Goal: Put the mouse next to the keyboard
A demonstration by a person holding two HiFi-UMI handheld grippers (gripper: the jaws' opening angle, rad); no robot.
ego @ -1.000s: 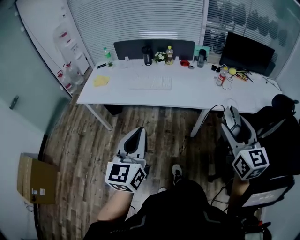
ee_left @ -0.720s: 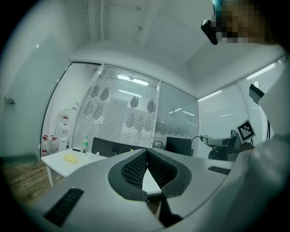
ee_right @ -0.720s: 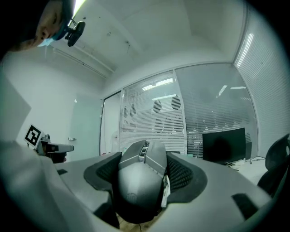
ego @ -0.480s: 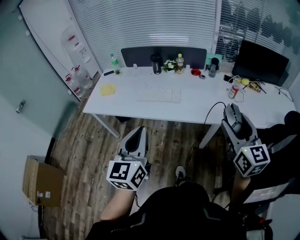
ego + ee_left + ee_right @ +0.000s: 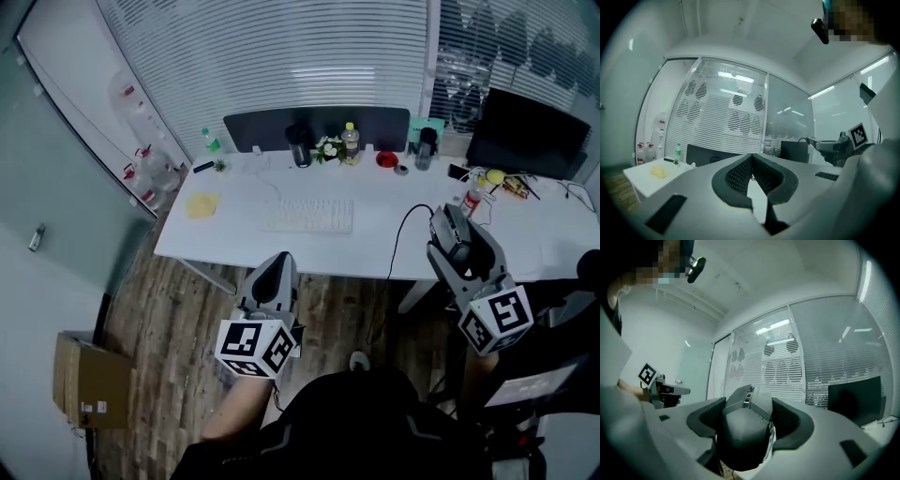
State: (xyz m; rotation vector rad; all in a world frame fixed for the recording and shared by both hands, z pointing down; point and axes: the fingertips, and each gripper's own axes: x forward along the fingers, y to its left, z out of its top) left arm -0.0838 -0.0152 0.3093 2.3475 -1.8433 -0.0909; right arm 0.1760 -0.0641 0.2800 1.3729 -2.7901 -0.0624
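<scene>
A: In the head view, what is the right gripper [image 5: 448, 219] holding?

B: It is gripping the mouse [image 5: 458, 249], with its jaws spread wide and a pad pressing on each side. The left gripper [image 5: 278, 262] is holding nothing, and its jaws are brought together.

A: And the keyboard [image 5: 307, 215]?

B: It is lying well to the left of the right jaws and slightly ahead of them, and just beyond the left jaws. Bare desk [image 5: 234, 236] is showing around it.

A: So how should this step go?

B: I'm reading it as the carry. The mouse should go left over the bare strip, held level, and come down just right of the keyboard without touching it. The cable [image 5: 395, 246] is hanging over the desk edge left of the right jaws. It could snag there, so leave some slack.

A: What about the left gripper view?

B: The pads [image 5: 736, 176] are meeting at their tips with nothing between them. A yellow cloth [image 5: 658, 171] is lying far to their left, and a monitor [image 5: 794, 151] is standing to their right.

A: And the right gripper view?

B: The mouse [image 5: 743, 437] is filling the gap between the jaws. Blinds [image 5: 783, 366] are hanging ahead of them.

A: What about the surface and the room?

B: The desk is looking smooth and white, with bottles [image 5: 350, 142] crowding only its far edge. Wooden floor [image 5: 178, 309] is lying beneath the jaws, and a box [image 5: 86, 380] is sitting far to the left of the left jaws.
</scene>
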